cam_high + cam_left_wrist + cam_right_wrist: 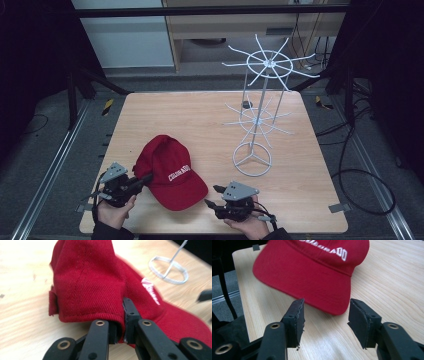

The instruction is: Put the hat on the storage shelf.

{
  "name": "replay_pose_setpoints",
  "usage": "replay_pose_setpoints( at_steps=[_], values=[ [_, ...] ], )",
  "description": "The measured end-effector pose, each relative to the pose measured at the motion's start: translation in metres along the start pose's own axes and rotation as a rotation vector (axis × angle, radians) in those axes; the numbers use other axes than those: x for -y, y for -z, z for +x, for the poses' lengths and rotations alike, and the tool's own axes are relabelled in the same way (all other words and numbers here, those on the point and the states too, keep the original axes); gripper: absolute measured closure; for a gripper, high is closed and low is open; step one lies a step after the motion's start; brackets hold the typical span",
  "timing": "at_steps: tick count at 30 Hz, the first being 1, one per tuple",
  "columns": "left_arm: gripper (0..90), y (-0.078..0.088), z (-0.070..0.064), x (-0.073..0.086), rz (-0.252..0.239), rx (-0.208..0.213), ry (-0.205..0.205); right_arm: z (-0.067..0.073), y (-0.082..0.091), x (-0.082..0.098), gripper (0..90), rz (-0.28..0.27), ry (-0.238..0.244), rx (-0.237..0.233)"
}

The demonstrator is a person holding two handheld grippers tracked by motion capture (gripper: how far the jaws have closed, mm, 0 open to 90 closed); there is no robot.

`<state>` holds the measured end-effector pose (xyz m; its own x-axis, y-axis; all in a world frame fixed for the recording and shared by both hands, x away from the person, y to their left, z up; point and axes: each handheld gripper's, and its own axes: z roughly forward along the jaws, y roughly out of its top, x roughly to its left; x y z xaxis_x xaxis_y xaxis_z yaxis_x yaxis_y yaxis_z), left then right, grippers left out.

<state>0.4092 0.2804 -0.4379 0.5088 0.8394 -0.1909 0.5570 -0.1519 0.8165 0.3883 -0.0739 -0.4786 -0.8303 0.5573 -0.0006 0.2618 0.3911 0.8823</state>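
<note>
The left gripper (pixel 120 326) pinches the red cap's (pixel 172 172) back edge. The right gripper (pixel 325 322), fingers wide open and empty, faces the brim. Probably it must next grasp the brim for lifting towards the wire rack (pixel 256 122).

Red cap (pixel 172 172) with white lettering, white wire rack (pixel 260 117), pale wood table (pixel 200 115).

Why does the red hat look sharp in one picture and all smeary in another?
In the left gripper view the cap is close, its weave crisp near the left hand-held gripper, while its white lettering and the white rack base go soft. In the right gripper view the brim edge looks slightly smeared. In the high view the table is evenly lit and the surroundings dark.
</note>
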Motion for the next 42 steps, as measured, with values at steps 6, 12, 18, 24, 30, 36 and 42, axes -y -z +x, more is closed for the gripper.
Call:
replay_pose_setpoints(
  at_steps=[6, 12, 18, 24, 30, 36, 42],
  values=[
    [82.1, -0.012, 0.02, 0.011, 0.079, -0.037, 0.021, -0.002, -0.011, -0.008, 44.3, -0.005, -0.039, 0.018],
    [65.1, -0.017, 0.026, 0.017, 0.114, -0.146, 0.05, -0.012, -0.029, -0.023, 43.3, -0.023, -0.113, 0.065],
    [50.9, -0.005, 0.021, 0.017, 0.083, -0.207, 0.05, -0.019, -0.051, -0.038, 43.1, -0.038, -0.152, 0.099],
    [44.7, 0.0, 0.027, 0.017, 0.084, -0.199, 0.073, -0.02, -0.069, -0.047, 42.3, -0.034, -0.153, 0.112],
    [41.8, 0.008, 0.026, 0.019, 0.075, -0.212, 0.041, -0.022, -0.066, -0.048, 42.3, -0.045, -0.16, 0.119],
    [40.8, -0.006, 0.019, 0.011, 0.121, -0.256, -0.053, -0.025, -0.062, -0.048, 43.0, -0.05, -0.164, 0.12],
    [32.7, -0.034, 0.007, 0.01, 0.213, -0.232, -0.156, -0.03, -0.09, -0.049, 42.4, -0.014, -0.176, 0.12]
  ],
)
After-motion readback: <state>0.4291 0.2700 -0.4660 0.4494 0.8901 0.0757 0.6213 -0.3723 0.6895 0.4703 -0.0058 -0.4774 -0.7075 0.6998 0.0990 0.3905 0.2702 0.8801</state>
